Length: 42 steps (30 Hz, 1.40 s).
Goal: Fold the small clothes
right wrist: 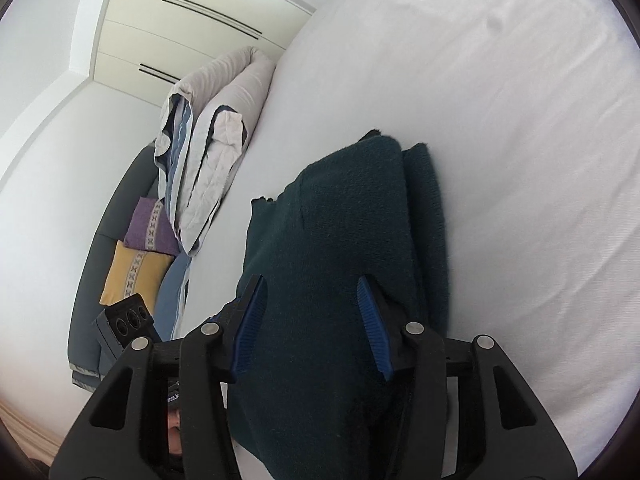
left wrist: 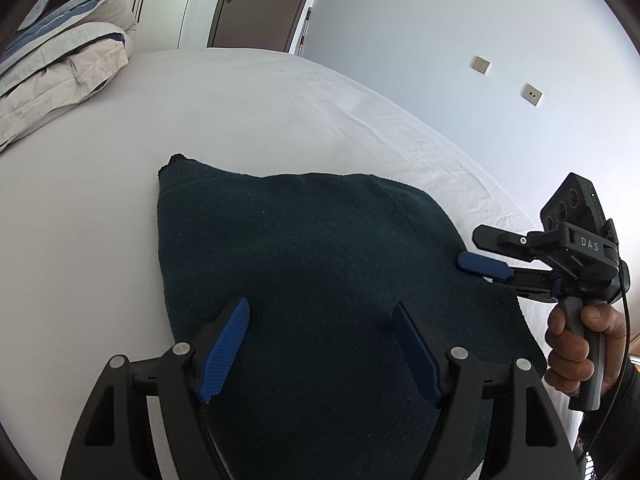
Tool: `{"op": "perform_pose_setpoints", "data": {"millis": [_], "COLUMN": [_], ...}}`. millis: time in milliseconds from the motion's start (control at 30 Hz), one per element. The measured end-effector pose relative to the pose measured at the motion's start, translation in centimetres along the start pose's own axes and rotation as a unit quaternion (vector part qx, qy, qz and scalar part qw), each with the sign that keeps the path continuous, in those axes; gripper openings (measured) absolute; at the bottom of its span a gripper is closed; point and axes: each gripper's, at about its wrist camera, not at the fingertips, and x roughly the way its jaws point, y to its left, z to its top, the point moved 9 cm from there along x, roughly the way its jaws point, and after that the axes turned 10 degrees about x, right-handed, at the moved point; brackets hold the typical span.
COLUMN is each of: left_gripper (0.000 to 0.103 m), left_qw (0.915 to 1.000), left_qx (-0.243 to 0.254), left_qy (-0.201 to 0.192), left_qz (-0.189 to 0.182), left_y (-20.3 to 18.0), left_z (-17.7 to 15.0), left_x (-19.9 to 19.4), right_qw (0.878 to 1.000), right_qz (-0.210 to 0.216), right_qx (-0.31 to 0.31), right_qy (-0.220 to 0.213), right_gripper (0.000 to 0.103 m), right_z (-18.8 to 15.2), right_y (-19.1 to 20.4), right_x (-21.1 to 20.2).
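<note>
grippers over dark knit on the bed

left gripper is hanging above the near part of the dark green knit garment, jaws spread wide, nothing between them. right gripper is hovering at the garment's right edge, jaws parted, pads clear of the cloth. the garment is lying folded over on the white bed sheet, one layer lapping another.

White-sheeted bed bearing a folded grey-and-blue quilt; brown wooden door; pale wall with two sockets; cream wardrobe.
</note>
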Motion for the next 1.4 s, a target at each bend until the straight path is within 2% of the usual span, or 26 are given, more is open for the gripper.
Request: {"op": "perform_pose_setpoints", "data": {"millis": [33,133,233,267,367,400,467,567,633,667,700,767,800,833,967,1033,1133,1267,1333,1400], "left_gripper": [0.076,0.078,0.088,0.088,0.090,0.095,0.096,0.094,0.084,0.084,0.081,0.064,0.062,0.059,0.051,0.043,0.037,0.037,0.037,0.037], "left_qw": [0.9999,0.9993,0.9972,0.9967,0.9951,0.9946,0.9939,0.9896,0.9818,0.9773,0.9756,0.9729,0.9702,0.9703,0.9783,0.9801,0.9838,0.9932,0.9949,0.9953], "left_qx": [0.007,0.023,0.027,0.022,-0.017,-0.036,-0.079,-0.138,-0.177,-0.193,-0.200,-0.205,-0.215,-0.215,-0.184,-0.176,-0.158,-0.095,-0.083,-0.081], "left_qy": [0.002,0.008,0.010,0.005,-0.022,-0.024,-0.006,0.033,0.062,0.068,0.064,0.067,0.072,0.073,0.081,0.083,0.081,0.064,0.051,0.038], "left_qz": [0.007,0.030,0.069,0.078,0.094,0.095,0.077,0.024,-0.030,-0.054,-0.062,-0.083,-0.087,-0.082,-0.049,-0.042,-0.026,0.018,0.027,0.037], "left_y": [-0.2,-0.5,-0.1,0.4,2.4,3.3,5.0,6.3,5.9,5.7,5.5,4.9,4.8,4.7,4.0,3.8,3.4,1.8,1.6,1.9], "left_z": [-0.1,-0.1,0.0,0.0,-0.2,-0.4,-1.3,-3.1,-4.3,-4.7,-4.7,-4.4,-4.4,-4.3,-4.2,-4.1,-3.8,-3.9,-4.6,-5.6], "left_x": [0.0,-0.6,-1.8,-2.4,-4.8,-5.2,-4.8,-3.2,-1.7,-1.2,-1.0,-0.5,-0.2,-0.1,-0.4,-0.9,-2.7,-7.9,-11.3,-15.1], "right_qw": [1.000,0.995,0.996,0.996,0.994,0.993,0.993,0.994,0.994,0.994,0.994,0.992,0.990,0.988,0.980,0.969,0.947,0.929,0.920,0.917], "right_qz": [-0.007,-0.077,-0.082,-0.090,-0.108,-0.110,-0.106,-0.095,-0.087,-0.088,-0.089,-0.097,-0.114,-0.128,-0.177,-0.217,-0.268,-0.268,-0.265,-0.253], "right_qx": [0.003,0.000,-0.007,-0.014,-0.027,-0.025,-0.022,-0.014,0.000,0.005,0.006,-0.004,-0.018,-0.029,-0.066,-0.110,-0.178,-0.256,-0.289,-0.309], "right_qy": [-0.013,-0.059,-0.032,-0.018,0.015,0.025,0.038,0.054,0.060,0.063,0.067,0.075,0.079,0.081,0.062,0.047,0.019,0.003,0.004,0.006], "right_gripper": [0.044,0.049,0.050,0.050,0.050,0.050,0.050,0.052,0.056,0.056,0.056,0.056,0.046,0.036,0.029,0.025,0.023,0.022,0.022,0.022], "right_z": [0.4,2.0,1.7,1.3,0.0,-0.4,-1.0,-1.4,-1.3,-1.3,-1.3,-1.6,-1.8,-2.0,-2.7,-3.4,-4.9,-9.0,-12.0,-15.4], "right_y": [-0.3,-2.0,-2.2,-2.4,-3.0,-3.3,-3.4,-3.4,-3.6,-3.6,-3.5,-3.2,-3.0,-3.0,-2.0,-0.9,2.1,8.5,11.4,13.9], "right_x": [-0.8,-3.3,-3.5,-3.4,-2.5,-2.1,-1.3,-0.4,0.2,0.6,0.8,1.5,1.9,2.3,3.0,3.1,2.5,1.5,1.3,1.0]}}
